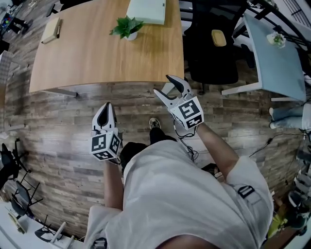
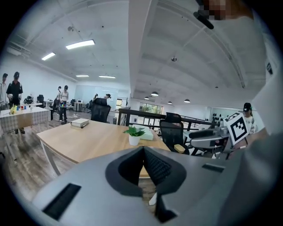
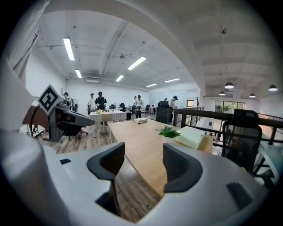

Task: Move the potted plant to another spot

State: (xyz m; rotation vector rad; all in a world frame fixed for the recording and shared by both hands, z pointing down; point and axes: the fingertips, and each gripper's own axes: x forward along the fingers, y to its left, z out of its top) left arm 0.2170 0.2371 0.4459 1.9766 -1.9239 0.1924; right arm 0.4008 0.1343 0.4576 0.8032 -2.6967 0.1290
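Potted plant: the potted plant (image 1: pixel 127 27) is being shown in the upper middle of the head view, standing on the wooden table (image 1: pixel 97 63) towards its far edge
Plant's axis: its long axis is being kept upright, with the small white pot at the bottom and the green leaves fanning upward and outward; no lean is being made out
Neighbours: a pale green box (image 1: pixel 146 10) is being seen just beside the plant, up and to the right of it in the frame; a book (image 1: pixel 51 30) is lying well apart at the table's upper left corner
Left gripper: the left gripper (image 1: pixel 107 106) is being held over the plank floor (image 1: pixel 58 126) at lower left of centre, pointing towards the table edge; its jaws are being pressed together with nothing between them
Right gripper: the right gripper (image 1: pixel 164 86) is being held at the near edge of the table, right of centre; its jaws are being held partly apart, with only table and floor showing in the gap
Gap to plant: both grippers are being kept well apart from the plant, which is being touched by neither
Surroundings: a black chair (image 1: pixel 214 53) is being seen at the table's right end
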